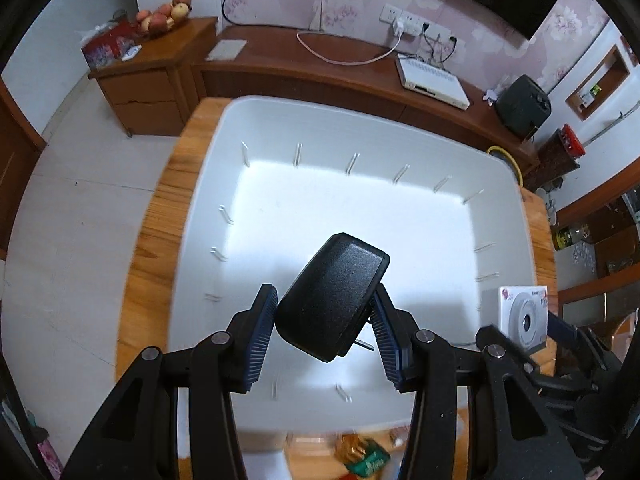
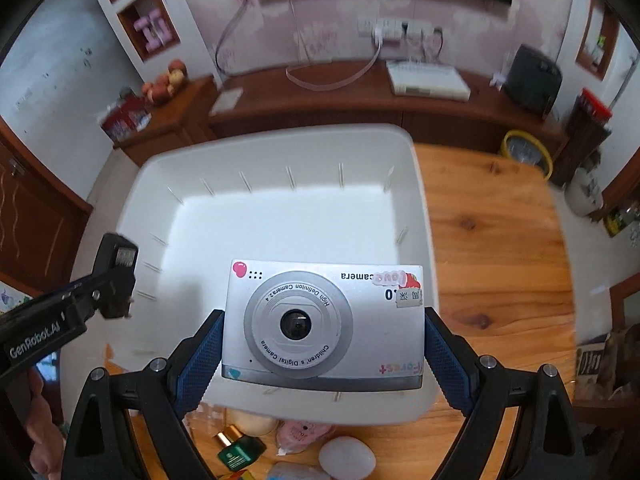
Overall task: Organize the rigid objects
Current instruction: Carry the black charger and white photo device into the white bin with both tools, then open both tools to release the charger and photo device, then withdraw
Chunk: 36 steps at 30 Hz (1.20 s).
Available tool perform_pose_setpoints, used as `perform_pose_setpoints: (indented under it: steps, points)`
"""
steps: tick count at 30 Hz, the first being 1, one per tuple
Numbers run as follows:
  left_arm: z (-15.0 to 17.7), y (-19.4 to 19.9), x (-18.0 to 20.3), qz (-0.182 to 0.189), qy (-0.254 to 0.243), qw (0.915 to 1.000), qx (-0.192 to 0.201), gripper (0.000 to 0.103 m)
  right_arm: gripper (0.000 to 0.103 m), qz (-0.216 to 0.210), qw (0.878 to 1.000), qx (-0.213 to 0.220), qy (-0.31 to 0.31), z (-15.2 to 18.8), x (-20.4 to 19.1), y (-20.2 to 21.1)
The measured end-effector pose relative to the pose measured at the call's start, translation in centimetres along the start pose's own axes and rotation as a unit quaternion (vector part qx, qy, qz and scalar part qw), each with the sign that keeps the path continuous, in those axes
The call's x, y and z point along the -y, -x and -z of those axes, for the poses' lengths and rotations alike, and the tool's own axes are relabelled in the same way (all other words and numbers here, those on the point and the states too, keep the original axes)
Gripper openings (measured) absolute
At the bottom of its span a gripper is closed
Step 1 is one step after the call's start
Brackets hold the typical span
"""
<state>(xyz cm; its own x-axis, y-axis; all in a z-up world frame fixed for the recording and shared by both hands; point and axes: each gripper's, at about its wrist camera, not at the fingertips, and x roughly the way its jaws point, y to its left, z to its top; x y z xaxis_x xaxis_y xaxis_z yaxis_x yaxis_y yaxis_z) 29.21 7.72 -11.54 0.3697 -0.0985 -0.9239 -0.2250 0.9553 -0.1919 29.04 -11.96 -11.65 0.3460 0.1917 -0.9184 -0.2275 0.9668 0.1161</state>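
My left gripper (image 1: 325, 322) is shut on a black power adapter (image 1: 332, 296), tilted, held above the white bin (image 1: 208, 184). Its metal prongs point down to the right. My right gripper (image 2: 323, 354) is shut on a silver children's digital camera (image 2: 324, 324), lens facing me, held above the near right part of the white bin (image 2: 420, 200). The left gripper with the adapter (image 2: 116, 276) shows at the left of the right wrist view. The camera (image 1: 524, 318) shows at the right edge of the left wrist view. The bin's inside holds nothing.
The bin sits on a wooden table (image 2: 496, 248). Near the front edge lie a green perfume bottle (image 2: 240, 450), a white stone (image 2: 347, 456), a pink item (image 2: 302, 434) and a green-gold pack (image 1: 364, 458). A wooden cabinet (image 1: 320, 68) stands behind.
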Motion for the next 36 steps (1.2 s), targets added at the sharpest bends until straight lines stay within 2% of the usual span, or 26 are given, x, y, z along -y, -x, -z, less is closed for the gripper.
perform_pose_setpoints:
  steps: [9,11,16,17,18,19,21,24,32,36]
  points:
    - [0.1,-4.7,0.1,-0.041,-0.019,0.9982,-0.038,0.051,0.093,0.008,0.999,-0.048,0.024,0.2,-0.4,-5.3]
    - [0.4,-5.3,0.5,-0.050,-0.031,0.9974,-0.041,0.051,0.093,0.033,0.997,-0.041,0.052,0.5,-1.2,-5.6]
    - [1.0,-6.1,1.5,-0.038,-0.048,0.9962,-0.062,0.052,0.093,0.043,0.994,-0.057,0.087,1.3,-2.5,-6.4]
    - [1.1,-6.1,1.7,-0.034,-0.050,0.9959,-0.068,0.055,0.094,0.049,0.993,-0.056,0.093,1.4,-2.6,-6.5]
    - [1.3,-6.0,1.9,-0.031,-0.052,0.9958,-0.068,0.062,0.094,0.054,0.992,-0.055,0.098,1.6,-2.7,-6.6]
    - [1.4,-5.7,2.0,-0.031,-0.054,0.9959,-0.065,0.068,0.094,0.059,0.991,-0.055,0.104,1.8,-2.8,-6.7]
    - [1.6,-4.8,2.4,-0.041,-0.065,0.9961,-0.044,0.088,0.094,0.062,0.991,-0.052,0.106,2.1,-2.8,-6.5]
    - [1.9,-3.5,2.9,-0.054,-0.080,0.9949,-0.026,0.098,0.094,0.053,0.993,-0.057,0.091,2.2,-2.2,-6.0]
    - [3.0,0.5,2.8,-0.051,-0.081,0.9954,0.006,0.099,0.094,0.019,0.997,-0.032,0.071,2.6,-1.8,-2.9]
    - [2.9,3.0,2.1,-0.032,-0.075,0.9964,0.023,0.099,0.094,0.006,0.998,-0.015,0.062,2.9,-1.9,-0.7]
